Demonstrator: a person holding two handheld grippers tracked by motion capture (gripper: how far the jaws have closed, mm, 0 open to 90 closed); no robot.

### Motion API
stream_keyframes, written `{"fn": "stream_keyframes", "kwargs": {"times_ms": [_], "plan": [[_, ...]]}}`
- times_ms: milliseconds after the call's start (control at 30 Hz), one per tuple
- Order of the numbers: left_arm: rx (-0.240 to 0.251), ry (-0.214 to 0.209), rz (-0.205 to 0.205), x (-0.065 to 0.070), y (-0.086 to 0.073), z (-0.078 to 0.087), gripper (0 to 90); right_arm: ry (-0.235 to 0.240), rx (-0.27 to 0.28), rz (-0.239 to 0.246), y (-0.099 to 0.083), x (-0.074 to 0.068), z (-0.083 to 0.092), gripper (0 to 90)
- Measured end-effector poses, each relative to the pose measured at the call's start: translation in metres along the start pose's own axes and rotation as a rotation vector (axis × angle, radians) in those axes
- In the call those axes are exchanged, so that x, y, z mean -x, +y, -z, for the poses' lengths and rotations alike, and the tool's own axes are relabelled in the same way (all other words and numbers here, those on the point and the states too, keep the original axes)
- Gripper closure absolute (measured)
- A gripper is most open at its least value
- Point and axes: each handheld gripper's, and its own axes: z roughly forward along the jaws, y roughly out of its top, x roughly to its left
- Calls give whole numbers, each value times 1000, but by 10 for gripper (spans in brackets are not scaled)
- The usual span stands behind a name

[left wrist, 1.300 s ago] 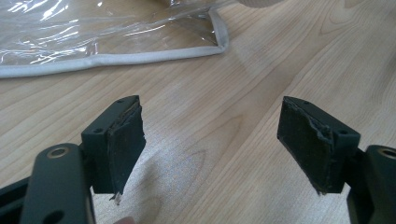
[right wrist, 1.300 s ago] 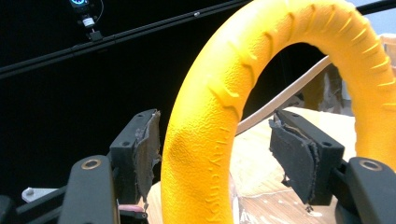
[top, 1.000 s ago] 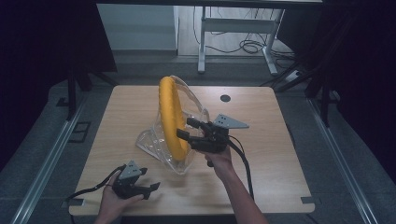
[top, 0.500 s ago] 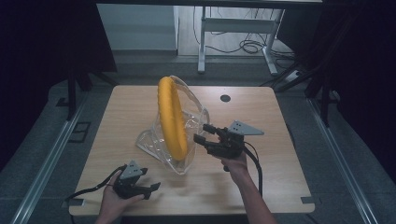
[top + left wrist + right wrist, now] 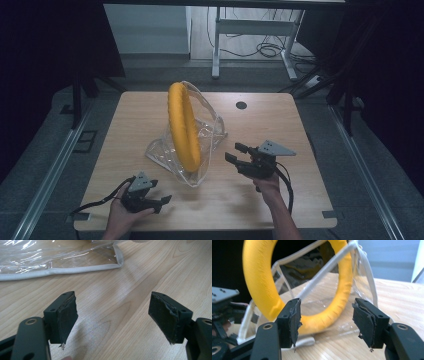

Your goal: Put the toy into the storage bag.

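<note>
Both grippers have their jaws apart and empty: the left gripper point(image 5: 159, 202) rests low at the table's point(image 5: 300, 125) near edge, the right gripper point(image 5: 238, 153) hovers just beside the clear plastic bag point(image 5: 210, 132). A yellow ring point(image 5: 183, 125) stands upright, apparently inside that bag. The left gripper view adds the bag's grey hem point(image 5: 75, 269) lying on the wood.

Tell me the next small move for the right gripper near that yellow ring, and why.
Probably ease the right gripper forward toward the yellow ring and the clear plastic bag around it. Its jaws stand open and empty, pointing at the ring's lower arc with a gap of bare table between. The left gripper rests open near the table's front edge, so the right one seems better placed.
</note>
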Motion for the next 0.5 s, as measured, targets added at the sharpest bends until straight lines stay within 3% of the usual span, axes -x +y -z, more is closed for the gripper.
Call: {"fn": "stream_keyframes", "kwargs": {"times_ms": [167,500], "plan": [[1,0,-1,0,0,1,228,-30,-31,6,-7,3,2,392],[3,-1,-2,0,0,1,228,-32,-40,11,-10,3,1,391]]}}
